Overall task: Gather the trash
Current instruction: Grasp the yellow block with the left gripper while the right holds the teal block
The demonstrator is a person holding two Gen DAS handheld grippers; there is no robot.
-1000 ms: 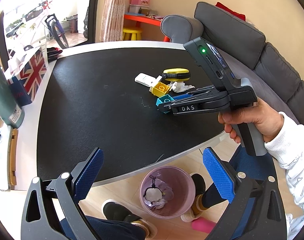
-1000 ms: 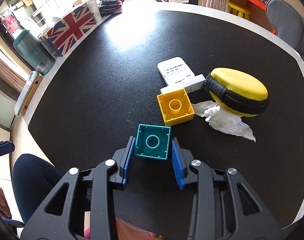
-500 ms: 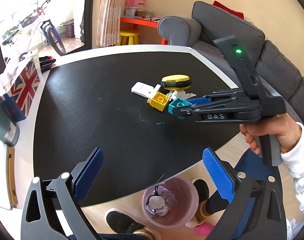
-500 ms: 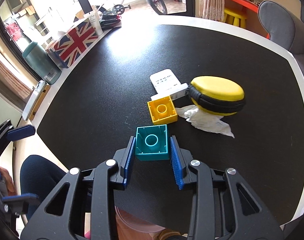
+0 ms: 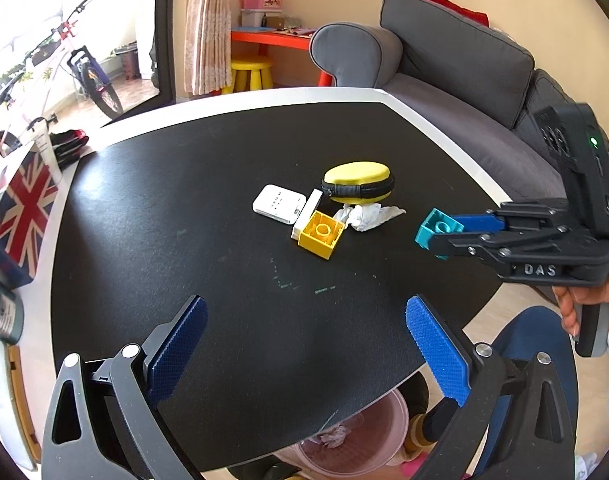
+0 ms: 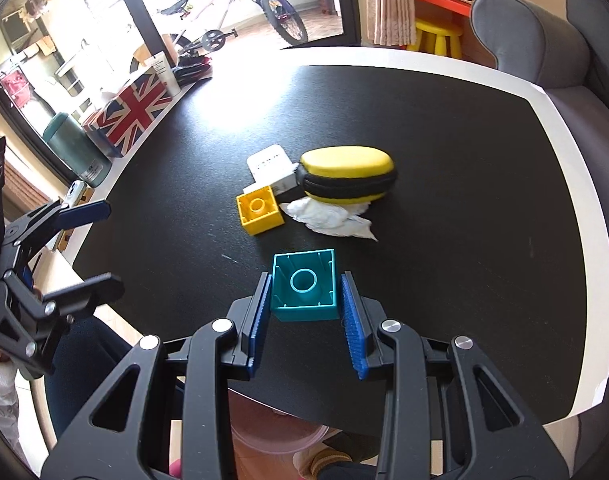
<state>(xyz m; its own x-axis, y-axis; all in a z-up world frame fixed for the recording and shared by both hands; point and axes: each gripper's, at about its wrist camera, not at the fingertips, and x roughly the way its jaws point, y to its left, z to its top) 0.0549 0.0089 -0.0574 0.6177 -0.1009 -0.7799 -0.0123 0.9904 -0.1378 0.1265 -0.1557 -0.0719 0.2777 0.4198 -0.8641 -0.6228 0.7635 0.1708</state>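
Right tool [image 6: 304,304] clamped on teal block [image 6: 304,286], raised above the tabletop, left tool [image 5: 304,356] spread wide

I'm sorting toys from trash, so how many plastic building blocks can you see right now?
2. The teal block is held off the table in the right hand-held gripper. The yellow block sits on the black table beside the crumpled tissue.

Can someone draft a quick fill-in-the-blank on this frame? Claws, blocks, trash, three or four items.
1. The right claw is shut on the ____ block.
2. The left claw is ____ and holds nothing.
3. The crumpled tissue lies against the yellow ____ case.
4. The pink bin stands on the floor, partly hidden ____ the table edge.

Missing words: teal; open; zippered; under
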